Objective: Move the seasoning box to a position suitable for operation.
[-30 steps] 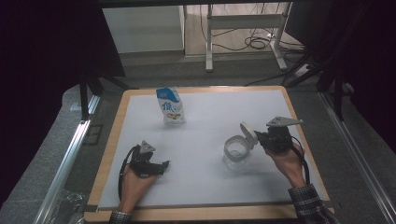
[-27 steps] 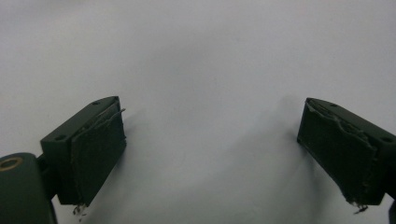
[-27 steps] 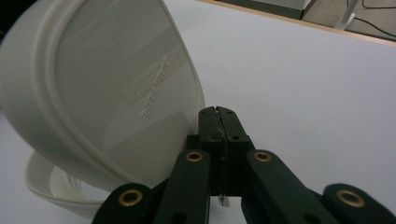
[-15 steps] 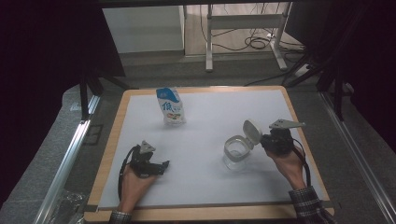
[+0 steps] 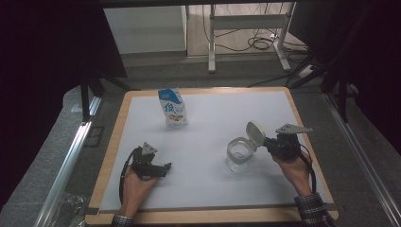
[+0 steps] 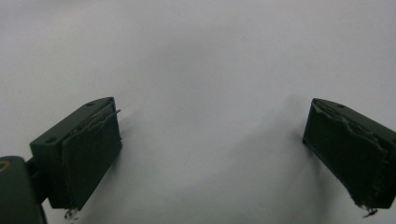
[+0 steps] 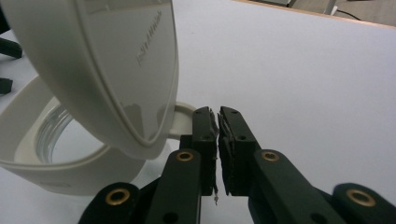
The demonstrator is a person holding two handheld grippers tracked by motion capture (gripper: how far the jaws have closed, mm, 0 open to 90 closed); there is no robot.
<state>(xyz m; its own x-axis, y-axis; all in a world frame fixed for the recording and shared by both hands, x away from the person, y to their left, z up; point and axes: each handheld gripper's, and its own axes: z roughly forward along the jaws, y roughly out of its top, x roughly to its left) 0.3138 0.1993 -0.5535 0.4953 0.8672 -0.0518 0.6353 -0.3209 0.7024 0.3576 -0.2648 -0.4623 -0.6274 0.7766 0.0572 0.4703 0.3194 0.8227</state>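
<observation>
Right now the clear jar (image 5: 238, 154) sits on the white table (image 5: 213, 118), right of centre, w/ its hinged lid (image 5: 256, 134) flipped up & open on the jar's right side. Right gripper (image 5: 270, 144) is just beside the lid hinge (image 7: 180, 122); jaws pressed together, nothing visibly btwn them. Left gripper (image 5: 165, 168) rests on the mat at front left, well apart from jar, jaws spread wide over bare surface. Blue-white snack bag (image 5: 172, 107) stands upright farther back.

We see a white table top (image 5: 213, 118) with a wooden edge, grey floor (image 5: 47, 156) around it, a white desk frame (image 5: 246, 33) behind, cables (image 5: 262, 43) on the floor, and dark curtains (image 5: 47, 42) at both sides.
</observation>
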